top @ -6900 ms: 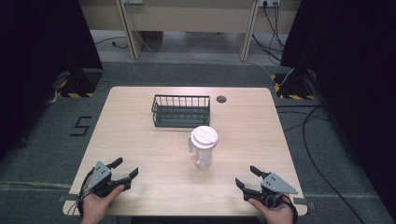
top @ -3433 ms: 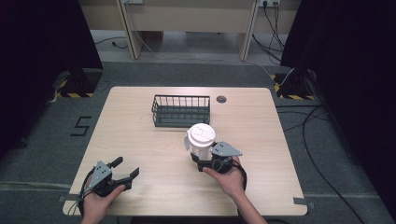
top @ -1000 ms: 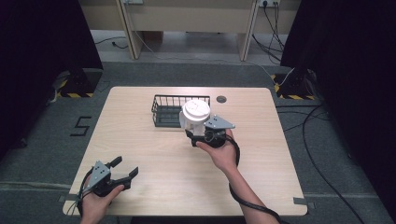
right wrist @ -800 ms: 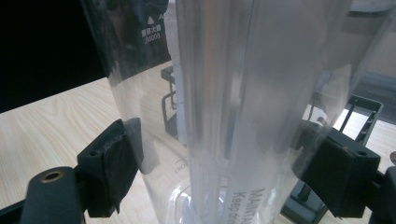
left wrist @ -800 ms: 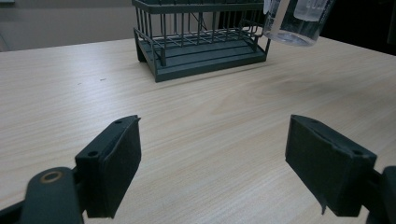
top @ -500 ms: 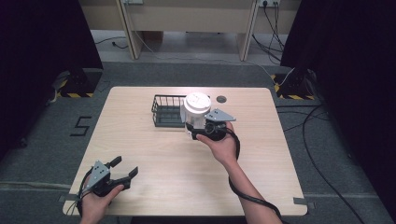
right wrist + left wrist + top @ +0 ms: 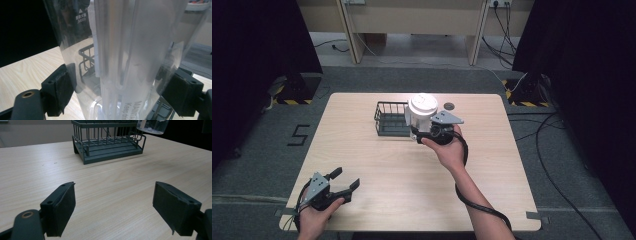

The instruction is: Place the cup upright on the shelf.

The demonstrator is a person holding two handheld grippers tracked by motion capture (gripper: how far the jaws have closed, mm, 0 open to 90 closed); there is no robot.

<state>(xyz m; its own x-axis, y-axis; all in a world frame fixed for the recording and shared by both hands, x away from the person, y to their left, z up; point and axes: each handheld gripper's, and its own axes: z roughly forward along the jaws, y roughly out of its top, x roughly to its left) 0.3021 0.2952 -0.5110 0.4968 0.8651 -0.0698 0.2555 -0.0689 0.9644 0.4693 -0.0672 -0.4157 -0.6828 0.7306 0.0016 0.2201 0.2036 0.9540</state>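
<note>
A: Where is the clear container [image 7: 421,114] at this moment?

B: Held off the worktop [image 7: 382,165] in the right tongs [image 7: 422,131], upright, its white lid [image 7: 422,104] on top; in the high view it hangs over the right end of the dark wire basket [image 7: 391,120], which stands toward the far side of the worktop; whether its base is already between the basket's walls cannot be told.

A: And the grip itself?

B: In the right gripper view the 2 black jaws press on opposite sides of the container's ribbed clear wall [image 7: 120,62], so the right tongs are clamped on it; basket wire shows through the plastic.

A: The other hand?

B: The left tongs [image 7: 343,185] sit at the near left corner of the worktop, well apart from the basket; their jaws stand wide apart with nothing but bare wood between them; the left gripper view looks across the worktop at the basket [image 7: 107,142], with the container's base [image 7: 152,126] above its right end.
</note>
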